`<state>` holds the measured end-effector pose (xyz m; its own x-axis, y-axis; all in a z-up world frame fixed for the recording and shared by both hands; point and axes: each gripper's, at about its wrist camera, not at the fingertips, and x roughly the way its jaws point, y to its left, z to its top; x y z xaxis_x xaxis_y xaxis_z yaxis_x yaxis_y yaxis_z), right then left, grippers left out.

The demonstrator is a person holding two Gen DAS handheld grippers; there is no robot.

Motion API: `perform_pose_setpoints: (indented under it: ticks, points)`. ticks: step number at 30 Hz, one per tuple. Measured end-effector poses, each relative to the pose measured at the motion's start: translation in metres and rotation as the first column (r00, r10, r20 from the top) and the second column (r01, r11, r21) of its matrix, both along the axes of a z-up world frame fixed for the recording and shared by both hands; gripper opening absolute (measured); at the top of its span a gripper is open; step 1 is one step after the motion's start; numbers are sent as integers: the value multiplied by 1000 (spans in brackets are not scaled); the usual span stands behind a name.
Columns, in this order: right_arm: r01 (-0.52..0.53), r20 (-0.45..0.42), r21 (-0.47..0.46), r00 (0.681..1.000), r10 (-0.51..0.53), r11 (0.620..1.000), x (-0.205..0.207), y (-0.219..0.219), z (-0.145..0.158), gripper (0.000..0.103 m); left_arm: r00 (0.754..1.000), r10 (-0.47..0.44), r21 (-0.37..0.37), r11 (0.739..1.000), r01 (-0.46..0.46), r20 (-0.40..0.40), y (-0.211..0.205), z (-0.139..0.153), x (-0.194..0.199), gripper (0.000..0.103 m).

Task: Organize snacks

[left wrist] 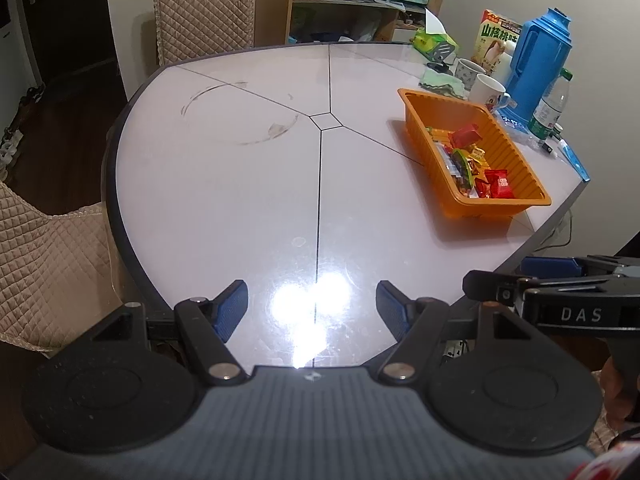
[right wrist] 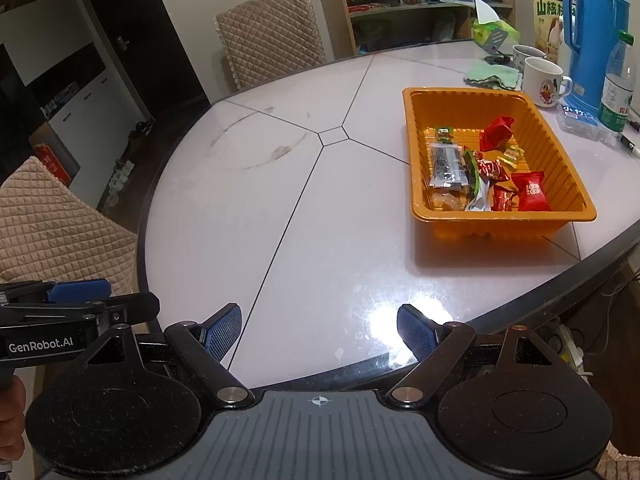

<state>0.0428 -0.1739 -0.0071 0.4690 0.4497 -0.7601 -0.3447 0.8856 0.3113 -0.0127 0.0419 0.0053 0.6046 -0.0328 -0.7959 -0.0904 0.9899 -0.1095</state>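
An orange plastic tray (right wrist: pixel 416 128) sits on the right side of the round white table (right wrist: pixel 280 208); it also shows in the left wrist view (left wrist: pixel 516 152). It holds several wrapped snacks: a red packet (right wrist: pixel 531 192), a dark bar in clear wrap (right wrist: pixel 447 166), a red folded pack (right wrist: pixel 496 132), small candies. My left gripper (left wrist: pixel 312 308) is open and empty over the table's near edge. My right gripper (right wrist: pixel 320 330) is open and empty, also at the near edge, well short of the tray. Each gripper shows from the side in the other's view.
Behind the tray stand two mugs (right wrist: pixel 542 82), a green cloth (right wrist: pixel 494 76), a blue thermos (right wrist: pixel 592 36), a water bottle (right wrist: pixel 618 88), a snack box (right wrist: pixel 548 16) and a tissue pack (right wrist: pixel 494 30). Quilted chairs (right wrist: pixel 272 36) stand at the far and left sides.
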Motion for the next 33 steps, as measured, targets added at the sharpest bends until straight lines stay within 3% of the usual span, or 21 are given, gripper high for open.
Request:
perform_pose_setpoints:
  ticks: [33]
  points:
    - [-1,10,-2,1000,1,1000,9,6,6,84,1000,3,-1,1000,-3,6,4,2,13,69]
